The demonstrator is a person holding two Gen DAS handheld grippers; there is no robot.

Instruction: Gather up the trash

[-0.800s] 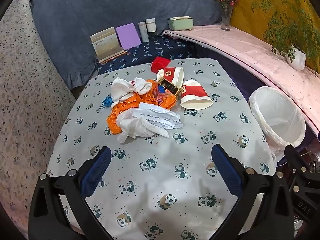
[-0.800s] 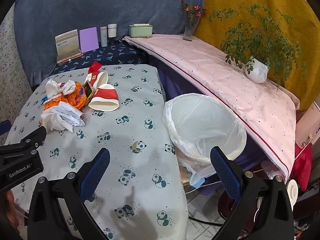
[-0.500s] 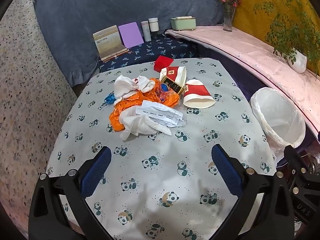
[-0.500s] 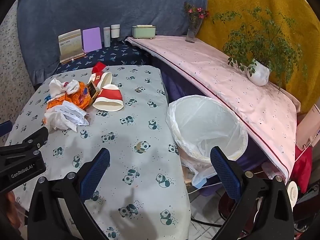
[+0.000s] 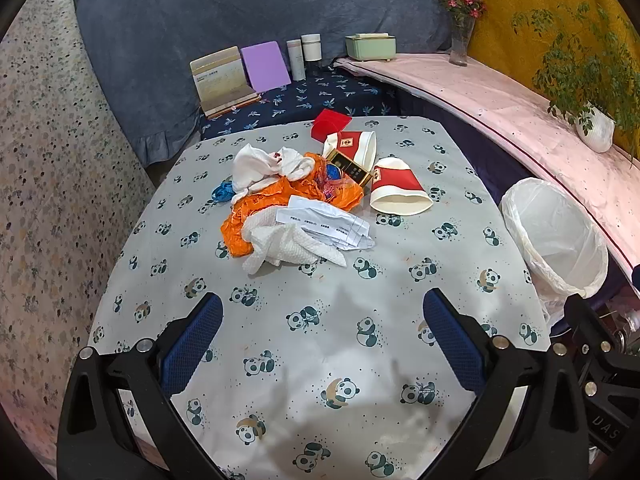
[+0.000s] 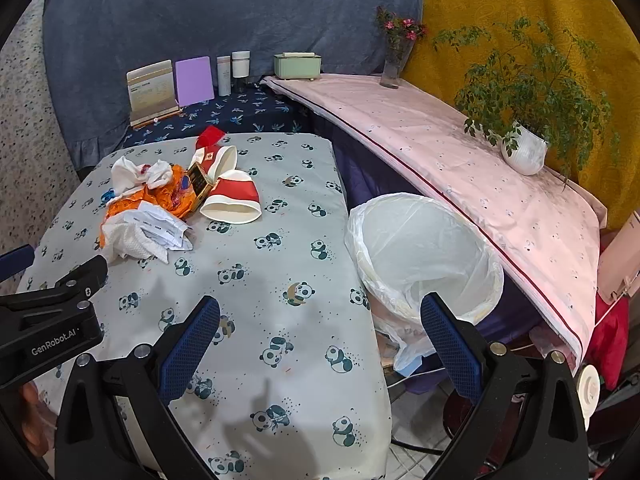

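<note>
A trash pile lies on the panda-print table [image 5: 320, 340]: a white tissue [image 5: 288, 246], printed paper slips [image 5: 326, 224], an orange plastic bag [image 5: 260, 208], white cloth [image 5: 260, 164], a black-gold box [image 5: 352, 168] and two red-white paper cups [image 5: 396, 192] [image 5: 354, 146]. The pile also shows in the right wrist view [image 6: 160, 204]. A white-lined bin [image 6: 420, 256] stands right of the table. My left gripper [image 5: 322, 340] is open and empty, short of the pile. My right gripper [image 6: 320, 344] is open and empty over the table's right edge.
A navy bench behind holds a calendar stand [image 5: 220, 80], a purple card [image 5: 266, 66] and bottles [image 5: 304, 54]. A pink-covered shelf [image 6: 460, 148] on the right carries a green box [image 6: 298, 66], a flower vase [image 6: 394, 62] and a potted plant [image 6: 524, 136].
Both grippers have drawn back and risen slightly, so the pile and bin sit a little farther off. Both stay open. Nothing on the table moved.
</note>
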